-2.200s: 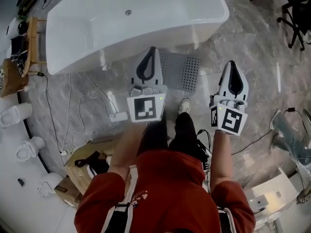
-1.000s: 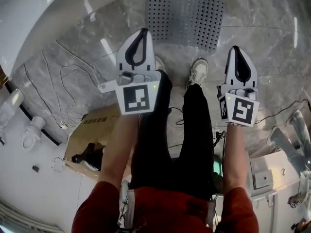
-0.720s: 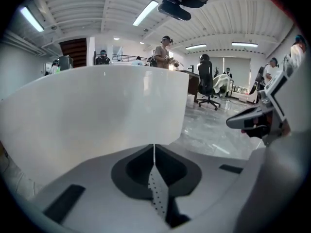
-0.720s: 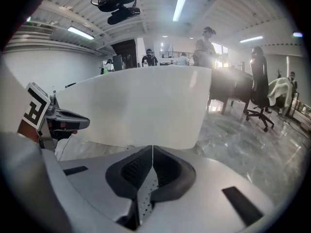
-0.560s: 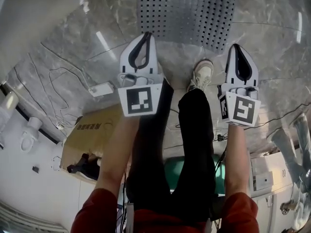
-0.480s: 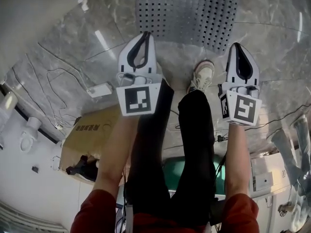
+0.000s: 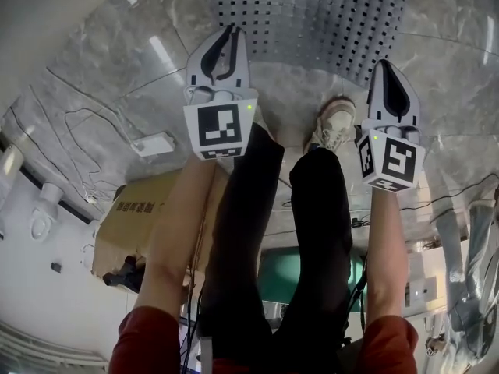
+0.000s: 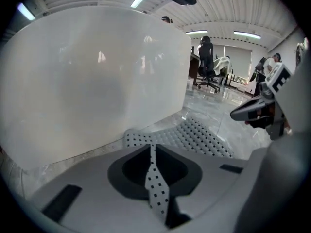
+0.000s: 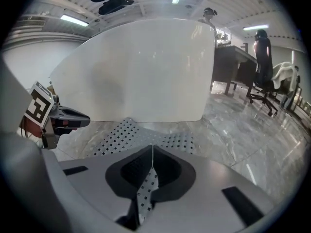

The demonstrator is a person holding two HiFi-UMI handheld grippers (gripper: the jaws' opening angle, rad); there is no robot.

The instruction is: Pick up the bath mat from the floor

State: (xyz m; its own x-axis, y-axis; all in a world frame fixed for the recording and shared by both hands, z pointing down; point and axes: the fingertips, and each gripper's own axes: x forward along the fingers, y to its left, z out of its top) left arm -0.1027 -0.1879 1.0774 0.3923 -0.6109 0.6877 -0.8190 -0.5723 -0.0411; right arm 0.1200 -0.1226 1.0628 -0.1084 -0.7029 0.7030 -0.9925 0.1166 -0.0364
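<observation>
The bath mat (image 7: 312, 14) is a grey sheet with rows of square holes, lying flat on the marble floor beside the white bathtub (image 7: 47, 14). My left gripper (image 7: 230, 29) hangs over the mat's near left edge, jaws shut and empty. My right gripper (image 7: 387, 63) is just short of the near right corner, also shut with nothing held. In the left gripper view the mat (image 8: 194, 135) lies just beyond the closed tips (image 8: 152, 145). The right gripper view shows the mat (image 9: 121, 135) ahead of its closed tips (image 9: 152, 147).
The bathtub wall (image 8: 97, 81) rises right behind the mat. A person's shoe (image 7: 335, 123) stands by the mat's near edge. A white adapter (image 7: 153, 144) with cables and a cardboard box (image 7: 148, 209) lie to the left. An office chair (image 8: 206, 67) stands far back.
Both grippers have sunk towards the floor and now reach the mat's near edge. The view has dropped closer to the mat. The jaws stayed shut.
</observation>
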